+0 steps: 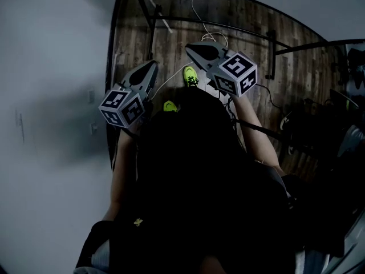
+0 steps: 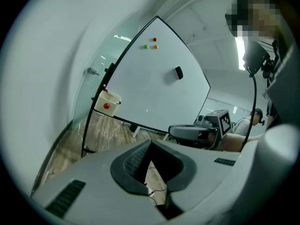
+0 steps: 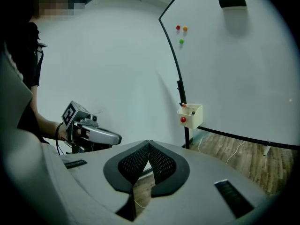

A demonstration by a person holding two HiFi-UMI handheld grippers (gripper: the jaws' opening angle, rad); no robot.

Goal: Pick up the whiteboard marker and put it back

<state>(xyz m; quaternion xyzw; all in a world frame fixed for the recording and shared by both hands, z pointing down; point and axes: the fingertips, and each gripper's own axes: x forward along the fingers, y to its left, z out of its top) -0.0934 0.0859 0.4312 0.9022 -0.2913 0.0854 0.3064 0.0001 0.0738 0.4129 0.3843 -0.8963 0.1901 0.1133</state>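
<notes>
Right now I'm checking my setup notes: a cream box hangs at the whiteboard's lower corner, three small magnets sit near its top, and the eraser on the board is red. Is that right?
Not quite: the eraser on the whiteboard is black, not red, as the right gripper view shows. The cream box at the lower corner and the three small magnets near the top are as you say.

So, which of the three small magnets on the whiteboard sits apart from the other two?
The green magnet: in the right gripper view it sits alone below the red magnet and orange magnet, which are side by side.
</notes>
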